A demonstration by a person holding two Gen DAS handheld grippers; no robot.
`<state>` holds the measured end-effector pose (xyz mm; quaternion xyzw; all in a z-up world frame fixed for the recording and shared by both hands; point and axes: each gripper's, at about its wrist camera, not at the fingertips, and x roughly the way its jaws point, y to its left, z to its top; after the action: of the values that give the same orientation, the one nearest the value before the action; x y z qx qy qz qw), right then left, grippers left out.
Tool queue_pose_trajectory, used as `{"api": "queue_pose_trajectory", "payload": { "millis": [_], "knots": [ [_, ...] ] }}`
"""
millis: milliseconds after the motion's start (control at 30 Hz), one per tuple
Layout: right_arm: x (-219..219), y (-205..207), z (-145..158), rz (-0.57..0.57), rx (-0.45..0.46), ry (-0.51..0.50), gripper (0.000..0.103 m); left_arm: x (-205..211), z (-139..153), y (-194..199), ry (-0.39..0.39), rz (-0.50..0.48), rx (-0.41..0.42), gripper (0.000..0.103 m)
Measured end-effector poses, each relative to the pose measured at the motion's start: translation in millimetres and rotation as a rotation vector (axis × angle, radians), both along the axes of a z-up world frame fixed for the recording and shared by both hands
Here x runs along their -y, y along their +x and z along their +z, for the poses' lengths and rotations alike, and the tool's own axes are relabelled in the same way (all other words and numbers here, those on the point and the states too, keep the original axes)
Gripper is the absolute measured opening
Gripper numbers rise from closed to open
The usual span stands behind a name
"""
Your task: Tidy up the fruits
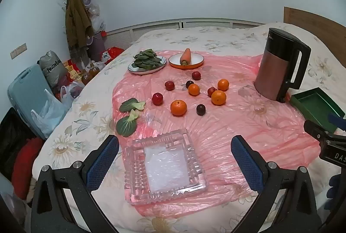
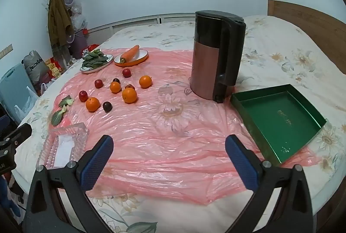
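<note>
Several oranges, the nearest (image 1: 178, 107) (image 2: 92, 104), and several dark red plums, one at the left (image 1: 157, 99) (image 2: 83, 96), lie scattered on a pink plastic sheet (image 1: 227, 124) (image 2: 162, 146) spread over a bed. A clear square glass dish (image 1: 165, 165) (image 2: 62, 147) sits right in front of my left gripper (image 1: 175, 144), which is open and holds nothing. A green tray (image 2: 279, 118) (image 1: 315, 105) lies at the right. My right gripper (image 2: 168, 145) hovers open over bare sheet, with nothing between its fingers.
A tall kettle (image 2: 216, 55) (image 1: 279, 66) stands behind the green tray. At the back, a plate of greens (image 1: 147, 63) (image 2: 96, 62) and a carrot on an orange-rimmed plate (image 1: 186, 58) (image 2: 132, 55). Two loose leaves (image 1: 129, 111) lie left. Bags and clutter fill the floor at left.
</note>
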<state>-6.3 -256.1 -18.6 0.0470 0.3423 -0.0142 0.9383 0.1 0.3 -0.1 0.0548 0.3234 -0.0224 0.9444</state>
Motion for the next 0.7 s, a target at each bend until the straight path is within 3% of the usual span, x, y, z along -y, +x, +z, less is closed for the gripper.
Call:
{"api": "queue_pose_trajectory", "payload": {
  "millis": [700],
  "knots": [
    [-4.8,6.9,-7.1,0.006,-0.009,0.001,0.103,2.6,-8.3,3.5,-0.01,-0.007,-0.018,0.102]
  ]
}}
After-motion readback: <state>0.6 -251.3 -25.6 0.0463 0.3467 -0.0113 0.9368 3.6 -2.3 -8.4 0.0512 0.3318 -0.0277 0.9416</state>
